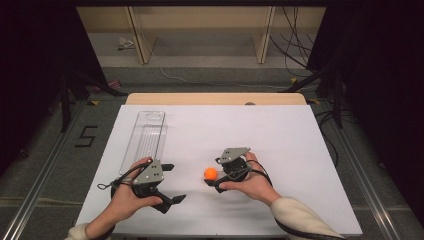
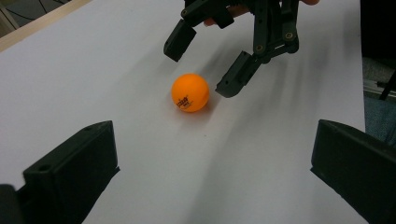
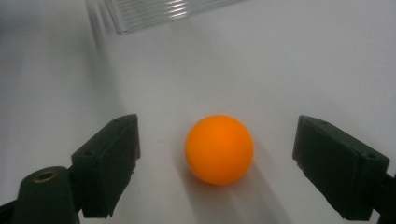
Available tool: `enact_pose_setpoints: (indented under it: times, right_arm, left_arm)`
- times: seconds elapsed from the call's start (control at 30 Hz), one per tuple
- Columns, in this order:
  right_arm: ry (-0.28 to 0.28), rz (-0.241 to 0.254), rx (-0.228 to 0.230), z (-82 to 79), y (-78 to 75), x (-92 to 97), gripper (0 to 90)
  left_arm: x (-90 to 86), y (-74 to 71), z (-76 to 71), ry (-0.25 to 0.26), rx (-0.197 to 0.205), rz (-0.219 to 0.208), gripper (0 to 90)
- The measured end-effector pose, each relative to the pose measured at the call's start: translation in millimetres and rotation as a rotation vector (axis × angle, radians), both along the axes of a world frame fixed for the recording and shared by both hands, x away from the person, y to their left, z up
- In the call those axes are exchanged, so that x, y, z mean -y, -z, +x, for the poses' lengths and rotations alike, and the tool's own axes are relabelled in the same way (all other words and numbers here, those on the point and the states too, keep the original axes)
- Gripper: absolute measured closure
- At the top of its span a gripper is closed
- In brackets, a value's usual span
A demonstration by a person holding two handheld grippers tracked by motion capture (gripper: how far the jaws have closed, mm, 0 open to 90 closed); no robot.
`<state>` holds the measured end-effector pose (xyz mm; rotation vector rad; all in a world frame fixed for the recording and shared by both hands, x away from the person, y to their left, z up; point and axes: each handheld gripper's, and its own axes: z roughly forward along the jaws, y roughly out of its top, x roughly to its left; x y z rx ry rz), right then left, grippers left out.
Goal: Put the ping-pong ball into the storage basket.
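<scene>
The step in hand looks like the approach to a pick: the right hand-held gripper (image 1: 216, 176) is lowered to the counter (image 1: 280, 135) with its jaws spread wide, and the orange ball (image 3: 219, 149) lies between them, touching neither. In the right gripper view the ball sits slightly nearer the jaw at that view's left, with a clear gap on each side. Seen from the left hand-held gripper (image 1: 170, 183), the ball rests just ahead, between its own spread jaws' line of sight and the right one beyond. The left one holds nothing and hangs low over the counter, well short of the ball.

The next move, I judge, calls for closing the right jaws evenly on the ball's widest part; a round, light ball may roll or squirt out if one jaw arrives first, so a small centring shift would help.

Count: one orange ball, one clear ribbed tray (image 1: 145, 134) lying beyond the left hand-held gripper, two hand-held grippers, one counter.
</scene>
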<state>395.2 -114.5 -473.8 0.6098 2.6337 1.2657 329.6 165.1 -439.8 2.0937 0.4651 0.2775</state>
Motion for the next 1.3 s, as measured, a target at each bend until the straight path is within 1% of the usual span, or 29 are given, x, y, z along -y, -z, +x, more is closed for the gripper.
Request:
enact_pose_setpoints:
  times: [0.87, 1.3]
  right_arm:
    - [0.005, -0.015, -0.01, 7.6, 7.4, -8.9, 15.8]
    - [0.002, -0.033, -0.018, 12.7, 12.3, -14.6, 15.8]
  left_arm:
    - [0.0, 0.0, -0.1, 0.002, 0.0, 0.0, 0.0]
    - [0.1, -0.1, -0.1, 0.003, 0.0, 0.001, 0.0]
